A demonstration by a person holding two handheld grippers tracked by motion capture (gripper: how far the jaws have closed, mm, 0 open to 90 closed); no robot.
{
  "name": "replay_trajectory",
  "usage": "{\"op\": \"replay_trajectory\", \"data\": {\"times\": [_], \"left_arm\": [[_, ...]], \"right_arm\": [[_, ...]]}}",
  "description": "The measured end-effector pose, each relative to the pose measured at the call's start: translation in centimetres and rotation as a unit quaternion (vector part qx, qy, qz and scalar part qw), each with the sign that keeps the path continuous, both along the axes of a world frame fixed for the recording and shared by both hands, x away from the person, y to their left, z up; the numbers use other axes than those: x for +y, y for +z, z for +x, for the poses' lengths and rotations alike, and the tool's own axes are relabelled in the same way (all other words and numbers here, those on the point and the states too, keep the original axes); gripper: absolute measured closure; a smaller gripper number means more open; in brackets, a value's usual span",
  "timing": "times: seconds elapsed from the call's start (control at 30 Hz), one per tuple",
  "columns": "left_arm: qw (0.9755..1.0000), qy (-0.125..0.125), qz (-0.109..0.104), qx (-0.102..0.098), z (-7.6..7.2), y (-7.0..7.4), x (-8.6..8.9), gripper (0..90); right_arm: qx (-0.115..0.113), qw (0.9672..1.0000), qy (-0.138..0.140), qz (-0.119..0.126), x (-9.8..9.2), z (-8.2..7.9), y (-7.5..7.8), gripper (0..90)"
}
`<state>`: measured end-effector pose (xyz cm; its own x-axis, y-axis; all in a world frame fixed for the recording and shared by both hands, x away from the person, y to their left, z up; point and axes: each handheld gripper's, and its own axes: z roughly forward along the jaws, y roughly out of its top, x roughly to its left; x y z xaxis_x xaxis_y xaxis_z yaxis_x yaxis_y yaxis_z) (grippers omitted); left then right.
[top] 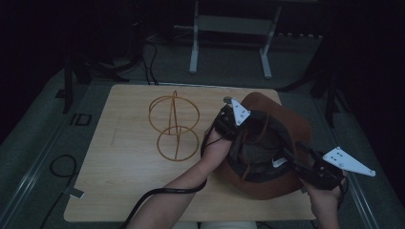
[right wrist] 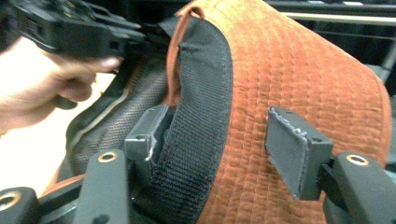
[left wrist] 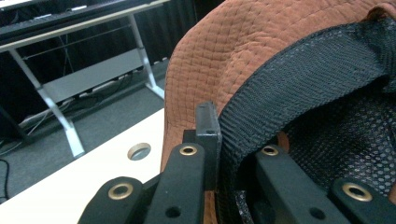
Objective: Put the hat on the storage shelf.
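Note:
A rust-brown quilted hat (top: 282,121) with a black mesh lining lies upside down and tilted at the table's right side. My left gripper (top: 228,125) is shut on its far-left rim; in the left gripper view the jaws (left wrist: 233,140) pinch the black sweatband (left wrist: 303,79) and the brim (left wrist: 224,51) together. My right gripper (top: 292,160) stands at the near-right rim. Its jaws (right wrist: 219,140) straddle the band and brim (right wrist: 299,70): the right pad stands off the cloth, so it is open. The person's other hand (right wrist: 32,79) holds the left gripper beyond.
A golden wire stand (top: 174,126) of rings rises upright at the middle of the wooden table (top: 124,191), left of the hat. A cable (top: 157,193) trails off the near edge. A round hole (left wrist: 139,150) sits in the tabletop. A metal frame (top: 229,43) stands on the floor behind.

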<state>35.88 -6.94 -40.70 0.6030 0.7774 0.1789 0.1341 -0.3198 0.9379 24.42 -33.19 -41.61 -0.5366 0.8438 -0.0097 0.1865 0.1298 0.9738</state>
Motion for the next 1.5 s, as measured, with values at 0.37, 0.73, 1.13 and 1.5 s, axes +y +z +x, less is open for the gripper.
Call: {"op": "replay_trajectory", "data": {"times": [0.37,0.73,1.13,1.5], "left_arm": [[0.9997,-0.004,-0.012,-0.019,-0.7,0.9,1.2,87.6],[0.9944,-0.05,-0.086,-0.035,-1.3,1.1,4.9,87.5],[0.9591,-0.203,-0.18,-0.081,-3.2,1.1,6.1,87.4],[0.9362,-0.265,-0.214,-0.084,-4.8,1.6,4.7,87.4]], "right_arm": [[-0.038,0.9985,0.033,0.02,-1.1,-2.1,2.4,35.9],[-0.033,0.9978,-0.058,0.003,-5.1,-1.4,1.2,44.7],[-0.03,0.9994,0.006,0.014,-3.2,-0.6,0.2,45.3],[-0.046,0.9937,0.098,0.026,1.3,0.1,0.4,41.8]]}}
